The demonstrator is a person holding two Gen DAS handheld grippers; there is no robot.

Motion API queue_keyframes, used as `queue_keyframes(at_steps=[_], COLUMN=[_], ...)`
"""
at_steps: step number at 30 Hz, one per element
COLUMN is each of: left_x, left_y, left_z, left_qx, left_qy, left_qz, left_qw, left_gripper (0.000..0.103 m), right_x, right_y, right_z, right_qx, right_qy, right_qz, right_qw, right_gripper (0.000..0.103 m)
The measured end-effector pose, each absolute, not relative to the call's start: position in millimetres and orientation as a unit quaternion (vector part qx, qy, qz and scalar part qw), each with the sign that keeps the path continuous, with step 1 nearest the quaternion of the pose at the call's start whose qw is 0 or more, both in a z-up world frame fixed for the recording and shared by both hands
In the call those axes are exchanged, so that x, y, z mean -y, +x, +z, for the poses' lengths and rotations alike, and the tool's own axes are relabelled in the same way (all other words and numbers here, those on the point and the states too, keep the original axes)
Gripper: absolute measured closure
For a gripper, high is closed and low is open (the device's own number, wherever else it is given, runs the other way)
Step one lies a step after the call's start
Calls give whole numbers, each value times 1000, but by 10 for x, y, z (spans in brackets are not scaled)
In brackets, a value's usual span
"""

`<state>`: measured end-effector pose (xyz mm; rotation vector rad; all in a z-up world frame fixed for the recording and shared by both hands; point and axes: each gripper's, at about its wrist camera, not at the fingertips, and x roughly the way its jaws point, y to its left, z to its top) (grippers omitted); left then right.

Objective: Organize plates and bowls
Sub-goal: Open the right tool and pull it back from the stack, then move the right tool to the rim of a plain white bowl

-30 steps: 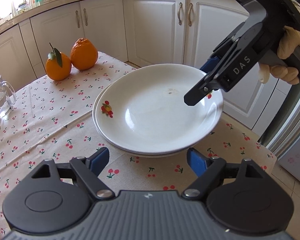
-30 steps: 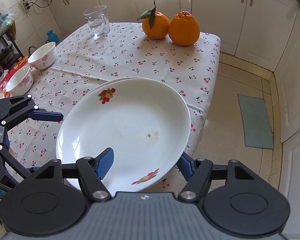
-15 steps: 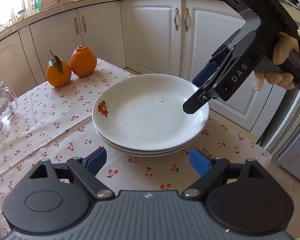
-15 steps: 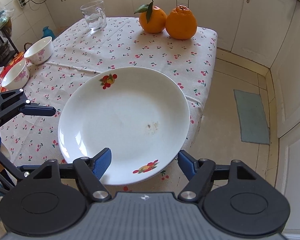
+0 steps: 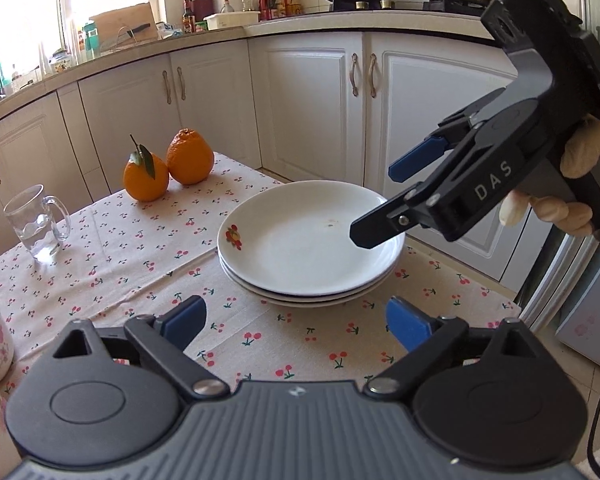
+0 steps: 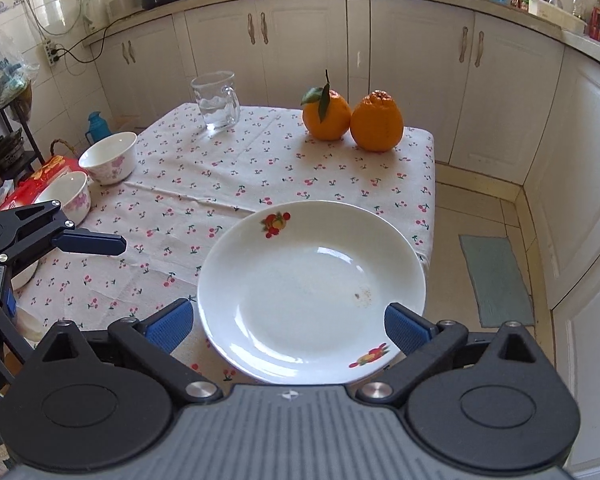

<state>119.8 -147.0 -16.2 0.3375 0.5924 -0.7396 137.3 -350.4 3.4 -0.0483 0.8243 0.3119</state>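
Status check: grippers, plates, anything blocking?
Left gripper and right gripper both opening, nothing between pads. Plates stacked on tablecloth. Two bowls unstacked at far edge. Nothing blocking.

Two round oranges (image 6: 353,119), touching, one leafed, at far edge of cherry-print tablecloth (image 6: 204,184). Clear glass mug (image 6: 217,99) stands apart. Green floor mat (image 6: 496,280).
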Motion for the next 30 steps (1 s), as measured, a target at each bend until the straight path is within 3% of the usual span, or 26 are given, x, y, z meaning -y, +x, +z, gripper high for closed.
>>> queue_keyframes(at_steps=[12, 30], left_x=[887, -309], left_y=[935, 358], left_z=[-144, -295], left_qx=[-297, -281], left_qy=[148, 140], left_qz=[-341, -249], left_qw=[880, 916], left_gripper=[6, 6], right_x=[2849, 1788], right_y=[889, 604], right_z=[-130, -253], right_qx=[-367, -364], right_qy=[-24, -43], right_qz=[70, 100], right_qw=[927, 925], right_gripper=[0, 0])
